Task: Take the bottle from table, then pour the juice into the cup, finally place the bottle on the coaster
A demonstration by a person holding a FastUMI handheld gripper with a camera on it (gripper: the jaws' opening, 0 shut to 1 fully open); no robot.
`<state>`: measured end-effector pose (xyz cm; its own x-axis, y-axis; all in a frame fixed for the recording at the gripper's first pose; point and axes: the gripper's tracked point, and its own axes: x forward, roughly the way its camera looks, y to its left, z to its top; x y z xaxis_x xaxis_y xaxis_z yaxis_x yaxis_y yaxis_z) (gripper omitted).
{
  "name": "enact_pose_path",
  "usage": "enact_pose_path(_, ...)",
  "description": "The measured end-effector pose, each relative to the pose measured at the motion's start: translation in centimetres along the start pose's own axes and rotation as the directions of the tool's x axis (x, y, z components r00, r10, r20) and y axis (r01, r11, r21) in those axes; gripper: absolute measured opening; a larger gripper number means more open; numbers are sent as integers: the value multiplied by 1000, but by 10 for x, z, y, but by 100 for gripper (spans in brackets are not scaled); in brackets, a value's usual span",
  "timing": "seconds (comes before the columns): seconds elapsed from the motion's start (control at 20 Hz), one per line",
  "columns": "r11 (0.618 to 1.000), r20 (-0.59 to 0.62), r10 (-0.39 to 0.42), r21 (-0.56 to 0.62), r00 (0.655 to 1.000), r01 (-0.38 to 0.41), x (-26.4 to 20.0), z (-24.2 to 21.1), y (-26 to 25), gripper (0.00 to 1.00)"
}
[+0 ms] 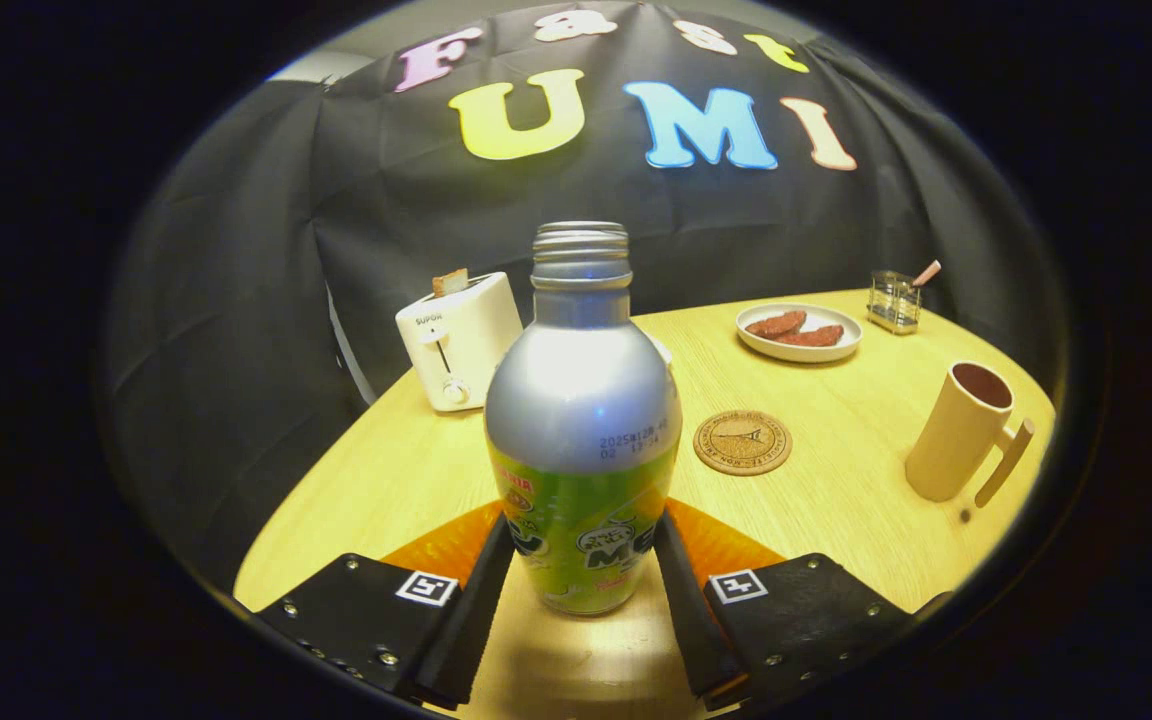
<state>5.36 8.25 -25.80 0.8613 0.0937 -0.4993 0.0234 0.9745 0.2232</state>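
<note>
Evidently the tool (583, 560) grips the uncapped bottle (582, 420) low on both sides, upright to keep juice in.

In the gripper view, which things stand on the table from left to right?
Toaster → bottle, between the gripper fingers → coaster → plate → glass holder → cup.

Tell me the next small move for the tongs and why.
Probably lift the bottle straight up. The tongs look closed on its lower body, a finger against each side, and it looks uncapped, so keep it upright before carrying it toward the cup.
</note>
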Motion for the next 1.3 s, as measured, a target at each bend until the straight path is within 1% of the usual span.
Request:
enact_pose_path(0.2,999,40,-15,29,999,14,-10,22,-7,76)
enact_pose_path(0.35,998,38,-32,55,999,30,-12,31,-17,77)
enact_pose_path(0.5,991,25,-7,136,1000,3,-13,33,-22,76)
enact_pose_path(0.6,975,32,22,222,999,-28,-17,38,-25,76)
enact_pose_path(0.7,958,47,26,284,999,-39,-19,44,-32,76)
enact_pose_path(0.9,936,48,11,352,999,-27,-22,49,-55,77)
enact_pose_path(1.05,902,68,7,430,998,-35,-24,56,-73,77)
enact_pose_path(1.15,881,75,-19,472,997,-18,-24,59,-88,77)
enact_pose_path(1.3,868,64,-44,497,997,6,-21,57,-107,76)
